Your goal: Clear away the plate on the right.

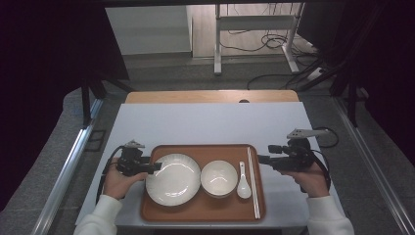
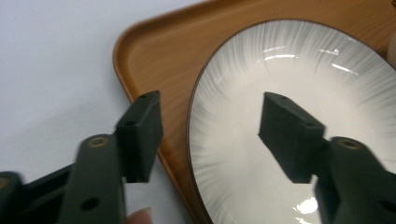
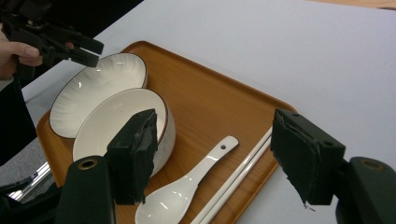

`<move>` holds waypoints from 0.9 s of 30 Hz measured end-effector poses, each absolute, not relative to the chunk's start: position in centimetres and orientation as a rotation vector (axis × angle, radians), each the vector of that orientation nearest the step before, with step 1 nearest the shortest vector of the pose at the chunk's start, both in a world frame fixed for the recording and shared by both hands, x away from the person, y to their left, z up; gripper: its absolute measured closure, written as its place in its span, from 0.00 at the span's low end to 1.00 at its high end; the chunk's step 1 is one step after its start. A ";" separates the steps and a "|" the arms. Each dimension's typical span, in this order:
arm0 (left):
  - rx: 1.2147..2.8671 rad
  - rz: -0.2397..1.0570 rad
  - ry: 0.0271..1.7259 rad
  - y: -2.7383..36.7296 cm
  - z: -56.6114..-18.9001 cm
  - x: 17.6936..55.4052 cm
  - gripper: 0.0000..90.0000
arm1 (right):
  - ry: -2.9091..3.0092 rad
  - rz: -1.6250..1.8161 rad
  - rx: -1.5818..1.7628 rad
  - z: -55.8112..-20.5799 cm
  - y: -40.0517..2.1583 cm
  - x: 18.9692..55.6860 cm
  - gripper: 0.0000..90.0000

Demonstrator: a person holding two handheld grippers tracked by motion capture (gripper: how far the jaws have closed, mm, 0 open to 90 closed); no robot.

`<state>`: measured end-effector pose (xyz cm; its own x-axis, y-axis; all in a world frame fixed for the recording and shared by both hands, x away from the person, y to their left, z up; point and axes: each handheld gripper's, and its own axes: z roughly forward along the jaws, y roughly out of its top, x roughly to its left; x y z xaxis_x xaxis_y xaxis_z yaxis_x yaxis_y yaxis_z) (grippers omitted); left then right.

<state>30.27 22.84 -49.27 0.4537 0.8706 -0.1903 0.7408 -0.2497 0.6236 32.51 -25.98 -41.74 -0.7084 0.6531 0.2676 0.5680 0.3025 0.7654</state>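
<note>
Over tray (image 1: 155, 152) left edge, left gripper (image 1: 155, 167) fingers apart, straddling plate (image 1: 173, 178) rim.

Overhead light falls evenly on the white table (image 1: 210, 122), while the room around it sinks into near black. Bright glare streaks sit on the plate (image 2: 299, 60) and the spoon (image 3: 173, 205). Close to the gripper cameras, the black jaws look soft and slightly blurred.

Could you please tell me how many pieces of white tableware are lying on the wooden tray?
4: a plate at the tray's left, a bowl at its middle, a spoon just right of the bowl, and a pair of chopsticks along the right edge. Nothing seems hidden.
</note>
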 end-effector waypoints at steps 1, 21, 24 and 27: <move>2.047 0.270 1.339 22.8 -49.1 30.2 0.36 | 2.459 1.381 1.159 -41.8 -26.1 32.6 0.35; 1.996 0.423 1.245 22.9 -46.1 25.4 0.27 | 2.463 1.341 1.165 -42.3 -26.7 32.1 0.34; 1.977 0.441 1.244 23.0 -45.9 24.5 0.27 | 2.472 1.317 1.177 -42.7 -26.6 32.1 0.34; 1.980 0.469 1.233 23.2 -46.0 23.6 0.27 | 2.472 1.308 1.171 -43.0 -26.7 31.9 0.34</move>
